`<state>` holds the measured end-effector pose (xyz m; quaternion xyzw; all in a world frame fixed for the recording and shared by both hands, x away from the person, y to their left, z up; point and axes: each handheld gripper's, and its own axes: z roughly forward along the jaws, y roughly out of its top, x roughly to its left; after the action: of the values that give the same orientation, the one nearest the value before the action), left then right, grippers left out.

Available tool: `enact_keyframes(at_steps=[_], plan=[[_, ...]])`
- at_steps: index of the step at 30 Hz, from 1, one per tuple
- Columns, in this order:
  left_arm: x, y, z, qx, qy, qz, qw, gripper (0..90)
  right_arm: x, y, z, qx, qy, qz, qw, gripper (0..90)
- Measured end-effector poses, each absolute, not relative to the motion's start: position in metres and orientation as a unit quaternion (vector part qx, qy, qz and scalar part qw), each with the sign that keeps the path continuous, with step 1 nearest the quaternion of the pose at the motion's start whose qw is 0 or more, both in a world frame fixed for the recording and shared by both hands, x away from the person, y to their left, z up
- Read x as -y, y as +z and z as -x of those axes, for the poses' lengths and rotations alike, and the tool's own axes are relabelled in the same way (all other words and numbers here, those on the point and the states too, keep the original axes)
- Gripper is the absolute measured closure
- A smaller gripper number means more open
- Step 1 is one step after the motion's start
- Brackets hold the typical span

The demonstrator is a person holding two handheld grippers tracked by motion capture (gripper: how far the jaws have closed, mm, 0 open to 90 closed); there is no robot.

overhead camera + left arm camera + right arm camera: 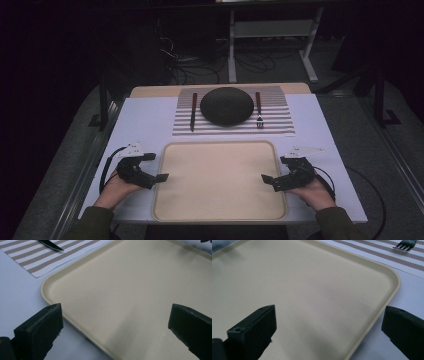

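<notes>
cream tray [220, 210] sits on the white table [145, 120], near edge, between the two hands. left gripper [152, 167] at the tray's left rim, fingers [40, 327] spread wide, nothing between them – one finger over the table, the other over the tray. right gripper [274, 175] at the right rim, fingers [253, 327] also wide apart and empty. behind the tray a striped placemat [280, 125] carries a dark round bowl-like dish [226, 105] – knife [193, 111] on its left, fork [259, 109] on its right.
</notes>
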<state>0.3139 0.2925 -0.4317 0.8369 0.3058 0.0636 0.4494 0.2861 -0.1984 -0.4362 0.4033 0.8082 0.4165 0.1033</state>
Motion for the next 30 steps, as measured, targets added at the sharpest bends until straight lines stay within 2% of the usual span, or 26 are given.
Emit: enact_keyframes(at_steps=[23, 30], plan=[[-0.283, -0.429, -0.329, -0.31, 0.061, -0.834, 0.452, 0.7, 0.198, -0.434, -0.283, -0.805, 0.423, -0.405, 0.101, 0.0], [-0.278, -0.427, -0.337, -0.313, 0.061, -0.833, 0.452, 8.1, 0.198, -0.434, -0.284, -0.804, 0.424, -0.406, 0.099, 0.0]])
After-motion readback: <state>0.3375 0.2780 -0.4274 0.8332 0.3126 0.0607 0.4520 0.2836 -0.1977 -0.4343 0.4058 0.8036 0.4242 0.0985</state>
